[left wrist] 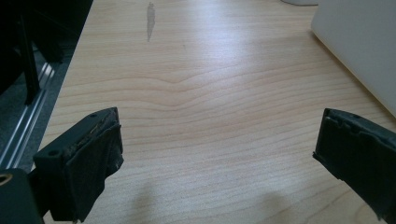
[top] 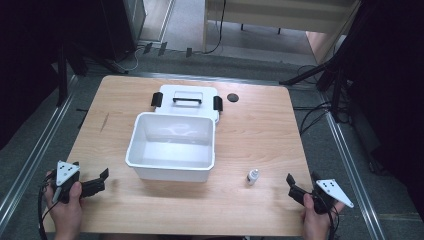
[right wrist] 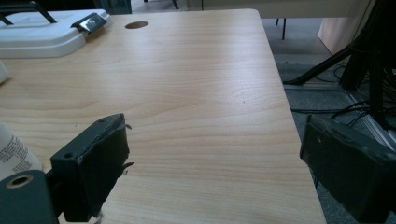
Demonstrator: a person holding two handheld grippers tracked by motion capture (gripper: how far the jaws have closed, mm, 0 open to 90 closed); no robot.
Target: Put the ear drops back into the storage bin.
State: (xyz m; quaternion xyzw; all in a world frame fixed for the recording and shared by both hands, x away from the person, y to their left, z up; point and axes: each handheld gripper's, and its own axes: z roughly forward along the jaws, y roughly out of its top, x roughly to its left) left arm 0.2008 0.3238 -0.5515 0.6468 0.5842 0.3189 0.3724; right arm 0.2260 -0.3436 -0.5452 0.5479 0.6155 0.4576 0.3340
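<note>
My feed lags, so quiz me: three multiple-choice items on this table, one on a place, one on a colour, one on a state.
1. Where does the small bottle stand?
A. inside the box
B. on the table, front-right of the box
C. on the lid
2. What colour is the lid's handle?
A. black
B. red
C. white
3. How is the box?
A. closed
B. tipped over
C. open and empty

Answers: B, it stands on bare wood near the right gripper; A, a dark bar on the white lid; C, the lid lies behind it and its bare inside shows.

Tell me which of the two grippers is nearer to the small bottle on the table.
The right gripper, at the table's near right corner. The small bottle stands just to its left, while the left gripper is across the table, beyond the white box.
</note>
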